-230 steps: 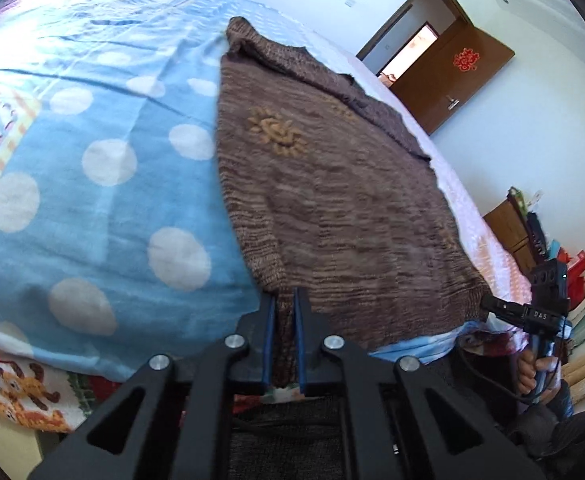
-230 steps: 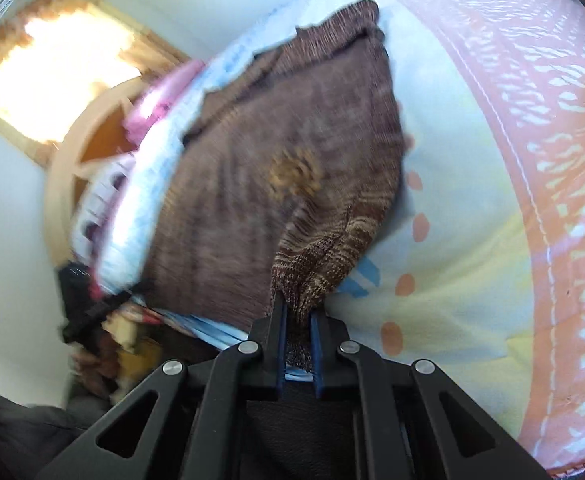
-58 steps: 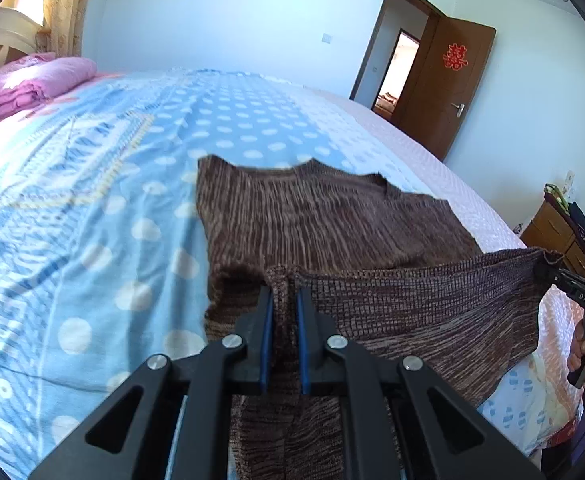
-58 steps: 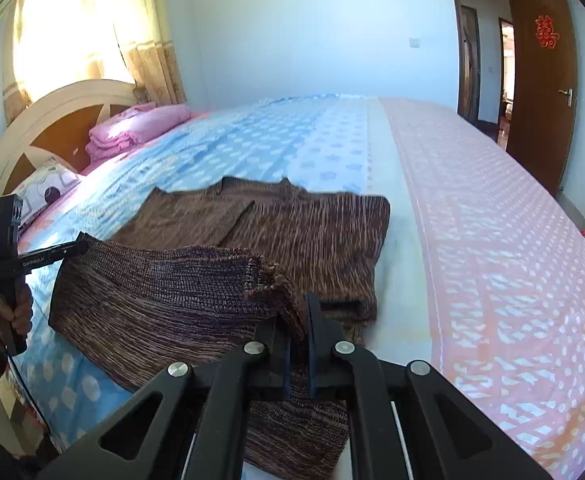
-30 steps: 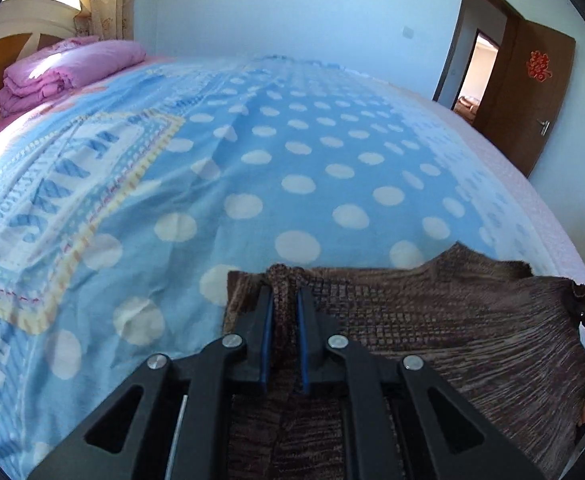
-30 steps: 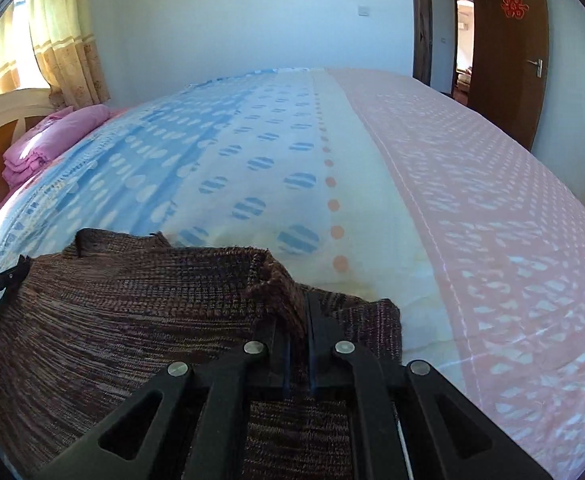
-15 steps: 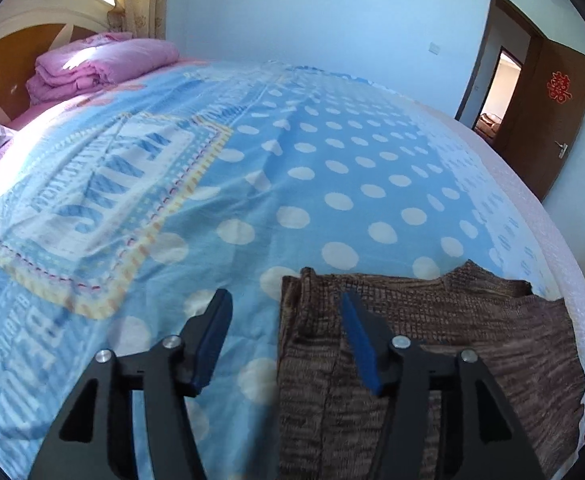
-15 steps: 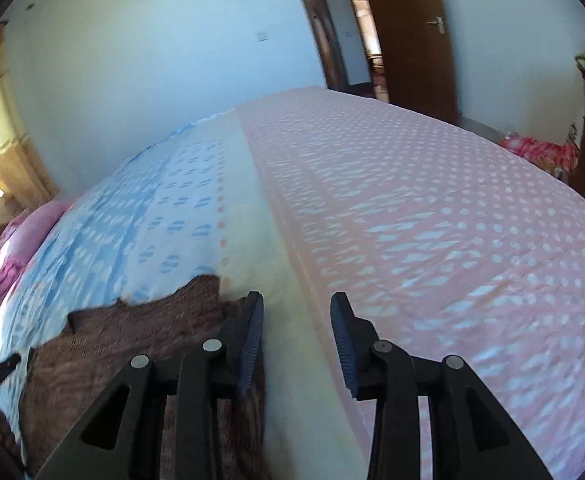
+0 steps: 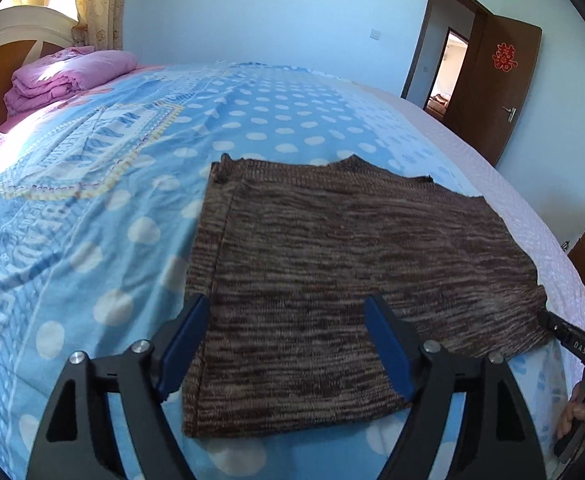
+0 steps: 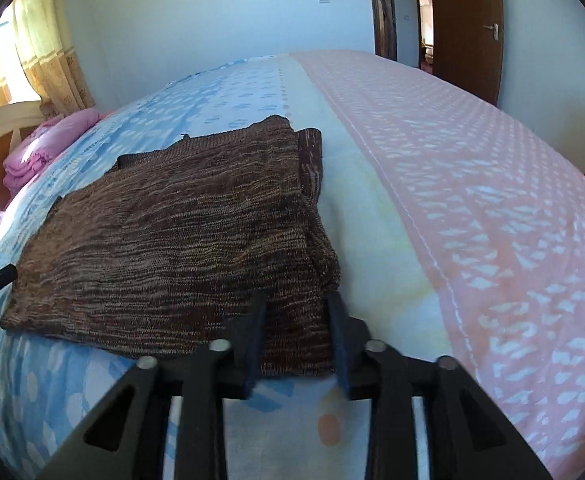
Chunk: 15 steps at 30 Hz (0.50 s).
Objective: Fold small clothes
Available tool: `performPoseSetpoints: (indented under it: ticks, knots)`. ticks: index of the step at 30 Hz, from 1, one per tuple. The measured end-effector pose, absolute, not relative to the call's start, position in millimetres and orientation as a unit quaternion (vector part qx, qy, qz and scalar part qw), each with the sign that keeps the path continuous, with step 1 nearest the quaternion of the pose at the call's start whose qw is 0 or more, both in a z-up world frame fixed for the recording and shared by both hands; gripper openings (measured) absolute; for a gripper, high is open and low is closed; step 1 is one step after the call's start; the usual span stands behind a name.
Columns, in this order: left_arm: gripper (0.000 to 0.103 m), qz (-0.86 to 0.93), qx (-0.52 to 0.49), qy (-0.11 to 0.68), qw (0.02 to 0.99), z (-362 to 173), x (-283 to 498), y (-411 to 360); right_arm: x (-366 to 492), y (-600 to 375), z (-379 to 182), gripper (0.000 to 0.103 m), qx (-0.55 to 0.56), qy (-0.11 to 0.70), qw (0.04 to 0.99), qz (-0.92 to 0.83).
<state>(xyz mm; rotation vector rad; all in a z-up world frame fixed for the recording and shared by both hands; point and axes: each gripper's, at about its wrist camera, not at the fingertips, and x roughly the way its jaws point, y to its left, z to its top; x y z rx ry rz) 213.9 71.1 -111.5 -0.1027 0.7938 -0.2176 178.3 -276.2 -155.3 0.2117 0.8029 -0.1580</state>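
The bed [image 9: 92, 200] fills both my wrist views: a blue spotted cover on one side and pink at 3 o'clock in the right wrist view. The brown knitted sweater [image 9: 352, 248] lies folded flat on the blue cover. It sits at the centre of my left view and runs from the centre out toward 9 o'clock in my right view [image 10: 172, 240]. One folded layer peeks out along its edge at 12 to 1 o'clock there. A folded pink blanket [image 9: 64, 76] sits by the headboard at 10 o'clock, well apart from the sweater. A brown door [image 9: 504, 92] stands open at 2 o'clock.

My left claw [image 9: 286, 304] is at 6 o'clock with its jaws opening and already wide. The near part of the sweater shows between them, but the pads are clear of it. My right claw [image 10: 295, 300] is closing with a gap showing between its jaws. The sweater's near corner lies between them, not pinched.
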Motion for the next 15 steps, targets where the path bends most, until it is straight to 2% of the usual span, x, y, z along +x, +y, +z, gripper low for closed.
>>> performPoseSetpoints:
  ticks: [6,11,15]
  knots:
    - [0.082,-0.093,-0.034,0.387,0.917,-126.2,206.0,78.3,151.8,-275.7,-155.8,0.007,0.099,0.396,0.909,-0.078]
    - [0.084,-0.098,-0.098,0.404,0.904,-140.1,212.7,100.3,146.3,-284.5,-158.7,0.007,0.124,0.395,0.907,-0.071]
    - [0.086,-0.099,-0.097,0.397,0.907,-141.2,210.2,98.5,140.6,-287.9,-146.4,0.009,0.137,0.392,0.904,-0.096]
